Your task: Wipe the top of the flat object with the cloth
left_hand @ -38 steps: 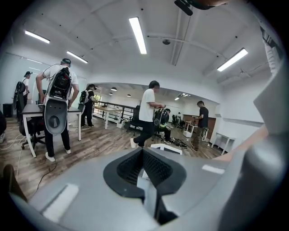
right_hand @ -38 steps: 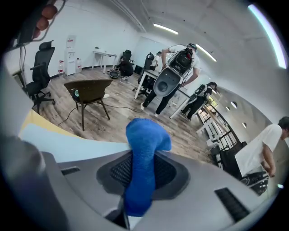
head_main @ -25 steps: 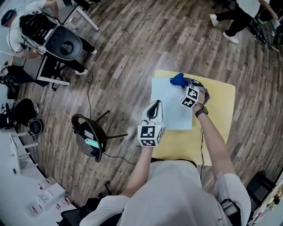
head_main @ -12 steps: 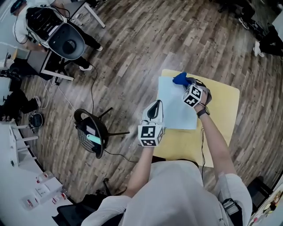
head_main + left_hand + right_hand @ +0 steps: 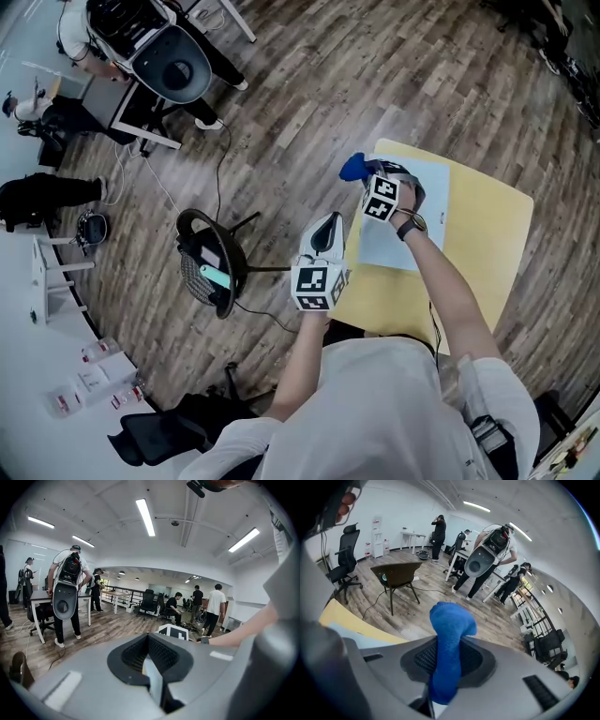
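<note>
Yellow table (image 5: 489, 246), one pale sheet (image 5: 433, 202), one blue cloth (image 5: 354, 167) in right claw (image 5: 445, 667).

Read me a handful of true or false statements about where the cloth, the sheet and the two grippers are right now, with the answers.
1. The right gripper is shut on a blue cloth. True.
2. The left gripper grips a second cloth. False: its jaws are together with nothing between them.
3. The pale blue sheet lies on a yellow table. True.
4. The cloth is over the middle of the sheet. False: it is at the sheet's far left corner, by the table's edge.
5. The left gripper rests on the sheet. False: it is held off the table's left edge, clear of the sheet.
</note>
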`<action>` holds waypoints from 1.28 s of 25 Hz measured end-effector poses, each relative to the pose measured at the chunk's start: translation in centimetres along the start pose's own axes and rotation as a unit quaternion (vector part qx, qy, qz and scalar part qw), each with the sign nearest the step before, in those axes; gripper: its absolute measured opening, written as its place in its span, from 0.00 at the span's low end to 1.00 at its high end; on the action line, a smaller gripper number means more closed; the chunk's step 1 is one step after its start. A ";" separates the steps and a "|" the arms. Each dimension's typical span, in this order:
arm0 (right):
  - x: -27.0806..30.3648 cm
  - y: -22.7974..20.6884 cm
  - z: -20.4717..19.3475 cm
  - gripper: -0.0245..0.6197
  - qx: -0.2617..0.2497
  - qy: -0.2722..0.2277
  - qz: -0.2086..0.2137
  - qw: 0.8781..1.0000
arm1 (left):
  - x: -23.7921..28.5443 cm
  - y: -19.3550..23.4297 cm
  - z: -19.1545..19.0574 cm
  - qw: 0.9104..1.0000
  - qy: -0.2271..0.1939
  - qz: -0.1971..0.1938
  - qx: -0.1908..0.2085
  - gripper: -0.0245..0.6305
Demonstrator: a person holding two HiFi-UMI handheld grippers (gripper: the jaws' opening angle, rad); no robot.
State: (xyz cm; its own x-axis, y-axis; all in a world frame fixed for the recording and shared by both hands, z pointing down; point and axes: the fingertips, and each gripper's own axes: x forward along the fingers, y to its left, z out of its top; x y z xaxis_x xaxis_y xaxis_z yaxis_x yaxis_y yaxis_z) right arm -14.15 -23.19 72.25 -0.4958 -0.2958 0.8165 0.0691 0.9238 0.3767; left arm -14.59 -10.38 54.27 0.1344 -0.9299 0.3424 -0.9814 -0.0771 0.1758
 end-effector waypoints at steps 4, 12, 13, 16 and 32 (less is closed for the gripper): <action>-1.1 -0.3 -2.4 0.18 0.012 0.009 -0.016 1.000 | 0.5 -0.7 -0.1 1.000 0.000 -0.016 0.002 0.04; -6.4 -1.3 -13.5 0.18 0.073 0.065 -0.056 0.994 | 2.4 -5.4 -0.5 0.997 0.011 -0.077 0.013 0.04; -7.1 -1.4 -14.8 0.18 0.081 0.073 -0.060 0.992 | 2.6 -5.8 -0.4 0.996 0.011 -0.082 0.015 0.04; -9.0 -1.5 -18.3 0.18 0.101 0.097 -0.071 0.988 | 3.0 -6.8 -0.1 0.995 0.011 -0.093 0.020 0.04; -16.1 0.8 -25.9 0.18 0.218 0.159 -0.116 0.956 | 3.3 -7.1 0.0 0.994 0.016 -0.103 0.019 0.04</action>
State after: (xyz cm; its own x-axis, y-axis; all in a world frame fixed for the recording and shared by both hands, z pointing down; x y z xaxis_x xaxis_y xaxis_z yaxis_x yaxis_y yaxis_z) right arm 16.30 -23.95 70.75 -0.1613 -0.5008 0.8504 -0.4129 0.8169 0.4027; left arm -7.15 -12.86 54.12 0.3376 -0.8808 0.3320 -0.9367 -0.2794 0.2112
